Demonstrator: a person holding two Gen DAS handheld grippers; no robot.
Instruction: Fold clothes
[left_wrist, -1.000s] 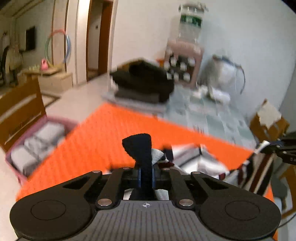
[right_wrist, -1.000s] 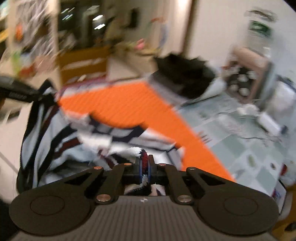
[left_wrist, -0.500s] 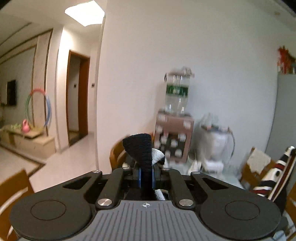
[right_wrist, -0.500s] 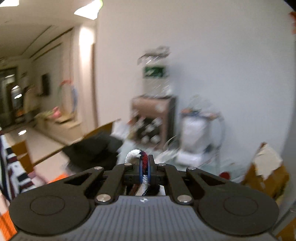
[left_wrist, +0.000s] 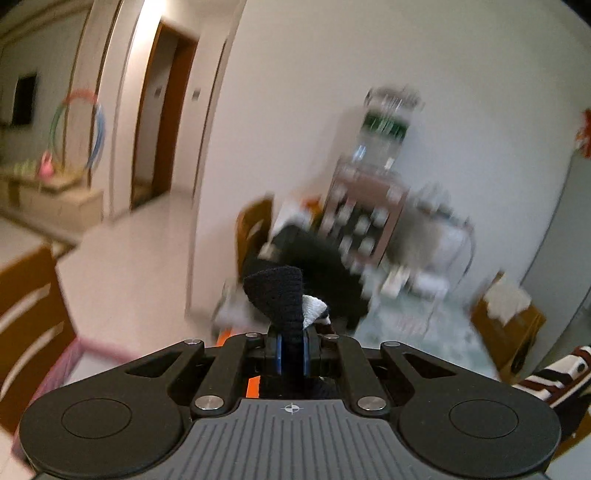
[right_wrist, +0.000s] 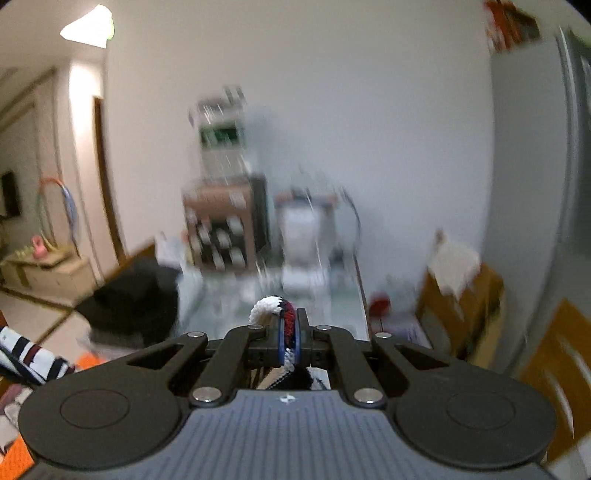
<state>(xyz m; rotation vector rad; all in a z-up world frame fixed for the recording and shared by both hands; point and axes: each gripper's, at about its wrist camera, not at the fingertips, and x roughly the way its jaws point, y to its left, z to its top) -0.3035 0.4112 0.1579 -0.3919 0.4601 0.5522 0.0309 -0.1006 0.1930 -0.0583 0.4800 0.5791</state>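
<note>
We hold a striped sweater (left_wrist: 554, 373) in the air, stretched between both hands. Our left gripper (left_wrist: 291, 349) pinches a dark knit edge; our right gripper (right_wrist: 290, 343) pinches a white-and-red edge. The orange mat (right_wrist: 88, 360) lies below, ahead of both.

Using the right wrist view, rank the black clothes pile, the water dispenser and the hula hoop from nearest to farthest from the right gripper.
1. Black clothes pile, lower left on the table.
2. Water dispenser, centre, against the wall.
3. Hula hoop, far left, down the hallway.
</note>
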